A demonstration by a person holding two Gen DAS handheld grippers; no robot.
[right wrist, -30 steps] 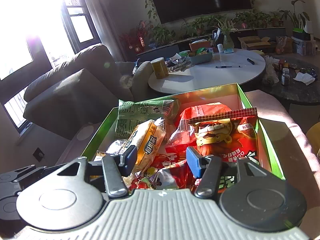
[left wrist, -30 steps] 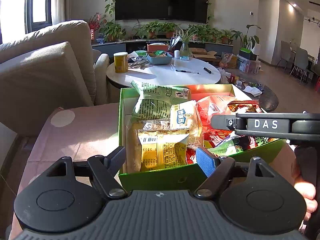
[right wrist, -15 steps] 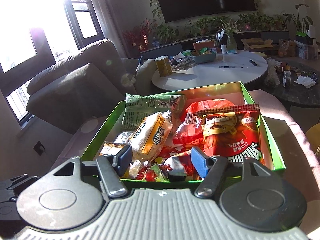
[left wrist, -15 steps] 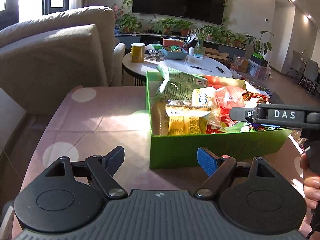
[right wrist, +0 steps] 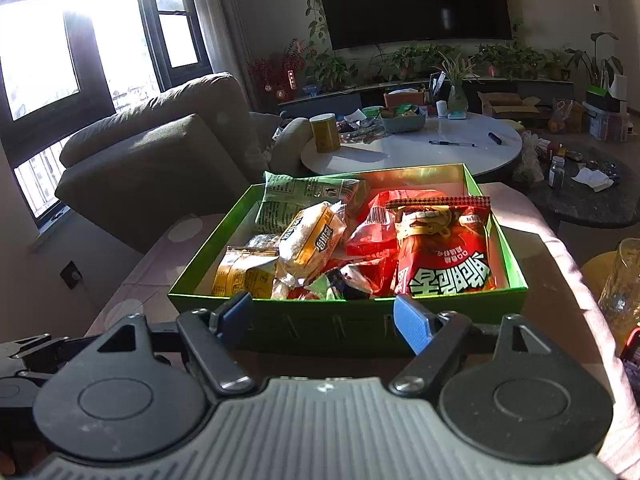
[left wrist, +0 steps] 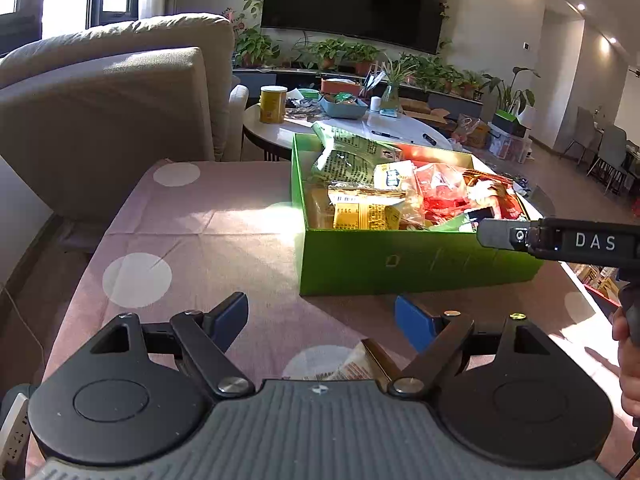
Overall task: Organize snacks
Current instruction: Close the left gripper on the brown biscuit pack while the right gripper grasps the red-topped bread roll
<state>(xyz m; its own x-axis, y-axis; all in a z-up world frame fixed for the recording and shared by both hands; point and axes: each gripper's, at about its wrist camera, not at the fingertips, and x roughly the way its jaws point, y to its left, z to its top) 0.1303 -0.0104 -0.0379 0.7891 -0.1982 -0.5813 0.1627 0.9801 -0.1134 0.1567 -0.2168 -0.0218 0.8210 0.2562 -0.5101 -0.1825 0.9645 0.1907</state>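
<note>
- The left gripper (left wrist: 322, 316) hangs over the pink, white-dotted cloth of the worktop (left wrist: 192, 224), its blue-padded jaws standing wide with nothing between them; the reading that they are widening is slight. Just below and behind its fingertips lies a loose crinkly snack packet in tan and orange film (left wrist: 352, 364).
- The right gripper (right wrist: 322, 316) is likewise spread wide and empty, its fingertips at the near wall of the green cardboard box (right wrist: 516, 304).
- Ahead of both grippers the box holds the pile: a large glossy red foil bag (right wrist: 444, 248), a green printed pillow bag (right wrist: 296, 196) at the far left, a clear-wrapped yellow bread pack (right wrist: 312, 236), a flat yellow sachet (right wrist: 244, 272).
- Likely step: fetching the loose packet. I would lower the left gripper and draw it back until the pads straddle the packet's edge, then close gently on the sealed seam, since puffed film slips and crushes.
- The box walls are thin card; a gripper nudging them would probably shift the whole box on the smooth cloth.
</note>
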